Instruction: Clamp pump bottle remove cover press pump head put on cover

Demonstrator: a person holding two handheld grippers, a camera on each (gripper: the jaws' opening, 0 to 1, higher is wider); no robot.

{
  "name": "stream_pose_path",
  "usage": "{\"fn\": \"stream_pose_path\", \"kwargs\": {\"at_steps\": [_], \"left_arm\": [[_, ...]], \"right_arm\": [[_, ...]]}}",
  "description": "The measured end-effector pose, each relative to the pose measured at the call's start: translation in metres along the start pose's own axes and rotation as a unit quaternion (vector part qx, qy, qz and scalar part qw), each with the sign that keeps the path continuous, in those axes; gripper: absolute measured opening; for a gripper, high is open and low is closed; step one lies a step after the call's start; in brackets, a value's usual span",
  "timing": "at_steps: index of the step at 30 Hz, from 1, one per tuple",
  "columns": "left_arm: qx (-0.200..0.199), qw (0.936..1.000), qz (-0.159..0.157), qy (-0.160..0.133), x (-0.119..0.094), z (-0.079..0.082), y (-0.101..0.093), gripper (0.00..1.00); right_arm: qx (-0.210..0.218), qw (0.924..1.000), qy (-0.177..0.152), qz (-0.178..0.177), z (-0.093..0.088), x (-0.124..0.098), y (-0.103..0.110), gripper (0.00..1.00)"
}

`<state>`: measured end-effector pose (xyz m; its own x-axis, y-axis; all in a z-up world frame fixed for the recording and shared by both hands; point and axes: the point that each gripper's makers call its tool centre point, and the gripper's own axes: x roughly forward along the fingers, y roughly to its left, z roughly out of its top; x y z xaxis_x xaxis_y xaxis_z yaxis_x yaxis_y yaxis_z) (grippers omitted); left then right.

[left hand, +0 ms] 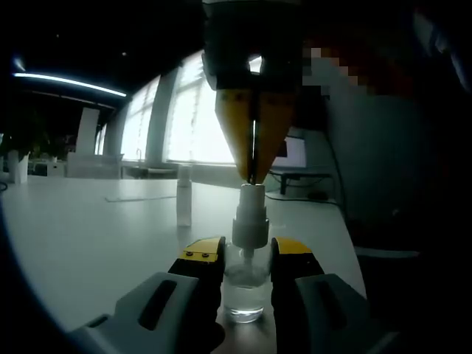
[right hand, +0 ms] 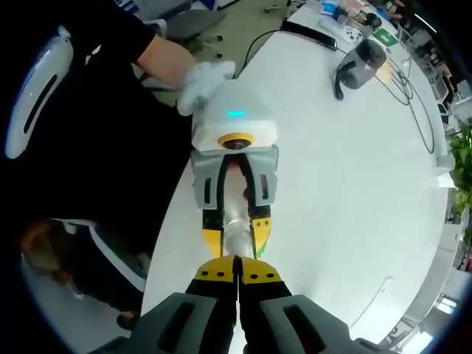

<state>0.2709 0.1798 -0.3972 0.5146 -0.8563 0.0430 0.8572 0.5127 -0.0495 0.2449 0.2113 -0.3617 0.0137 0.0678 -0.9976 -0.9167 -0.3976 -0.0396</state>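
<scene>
Left gripper view first: our left tongs [left hand: 245, 254] are closed around the pump bottle [left hand: 245, 291], which stands upright on the white desk [left hand: 88, 236], clear glass squeezed between the yellow-tipped jaws. So the clamping is done, we reckon. The pump head [left hand: 249, 217] stands bare, and what looks like the cover [left hand: 184, 195] stands upright on the desk behind the bottle, well apart from it, so we judge the cover is already off.

Coming down from above, the right tongs [left hand: 252, 177] have their jaws pressed together, nothing between them, tips right at the top of the pump head. We cannot tell whether they are pushing yet or only touching.

Right gripper view looks down over the closed right tongs [right hand: 237, 274] onto the left tongs [right hand: 237, 221] and the bottle's pale top between them.

By our judgement we are at the pressing step; putting the cover back on is what remains.
</scene>
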Motion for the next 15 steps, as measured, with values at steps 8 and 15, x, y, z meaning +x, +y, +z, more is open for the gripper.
{"fn": "stream_pose_path", "kwargs": {"at_steps": [8, 15], "left_arm": [[0.0, 1.0, 0.0, 0.0, 0.0002, 0.0003, -0.001, 0.16], [0.0, 1.0, 0.0, 0.0, 0.0001, 0.0005, -0.0006, 0.16]], "right_arm": [[0.004, 1.0, 0.0, -0.002, -0.0004, 0.0, 0.0002, 0.0], [0.001, 1.0, 0.001, -0.003, -0.0003, 0.0, 0.0004, 0.0]]}}
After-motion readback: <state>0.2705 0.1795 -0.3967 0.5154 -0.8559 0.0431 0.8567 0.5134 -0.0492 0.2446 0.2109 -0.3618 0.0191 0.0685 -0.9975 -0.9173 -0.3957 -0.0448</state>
